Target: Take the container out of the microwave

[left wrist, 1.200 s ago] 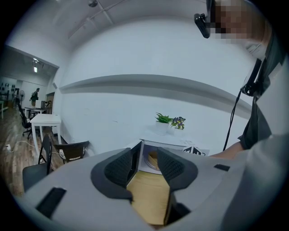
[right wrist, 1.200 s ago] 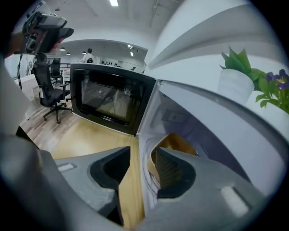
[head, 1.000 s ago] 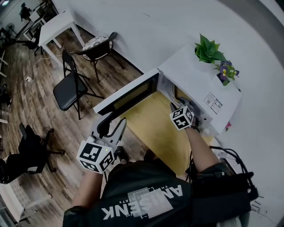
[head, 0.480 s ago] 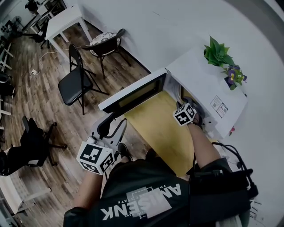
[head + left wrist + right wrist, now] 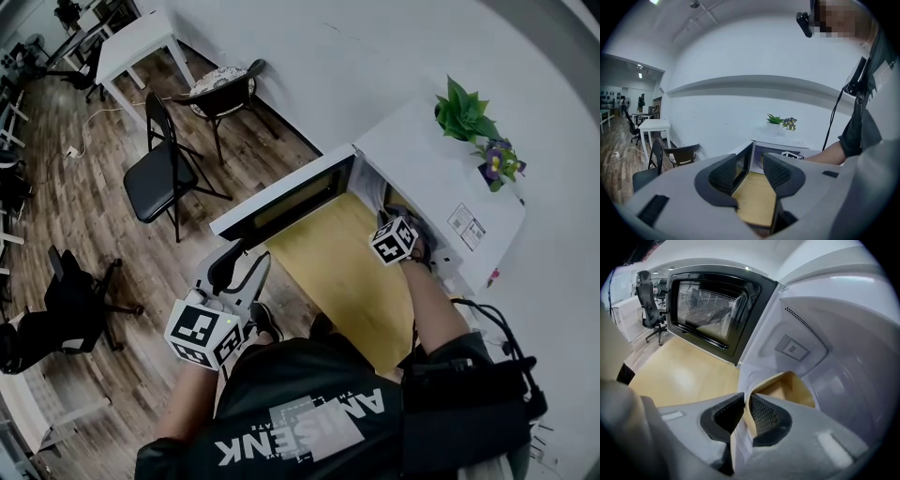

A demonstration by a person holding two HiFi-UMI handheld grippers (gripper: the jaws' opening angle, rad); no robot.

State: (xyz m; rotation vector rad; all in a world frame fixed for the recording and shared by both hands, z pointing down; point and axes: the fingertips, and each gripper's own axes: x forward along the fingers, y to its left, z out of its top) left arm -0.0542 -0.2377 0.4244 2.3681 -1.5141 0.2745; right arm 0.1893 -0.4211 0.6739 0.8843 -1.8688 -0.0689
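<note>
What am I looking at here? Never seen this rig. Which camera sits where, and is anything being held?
There is no robot: a person holds a two-jaw gripper in each hand. The head view comes from a camera on the person's head, looking down. The other two come from cameras riding on each gripper, looking along its jaws. A white microwave with its black-framed door open stands on a pale yellow wooden table, and a green potted plant sits on top. The right gripper reaches inside. Its jaws have just been closing and now pinch the wall of a tan-lined open container. The left gripper is held short of the table, jaws apart and empty.
</note>
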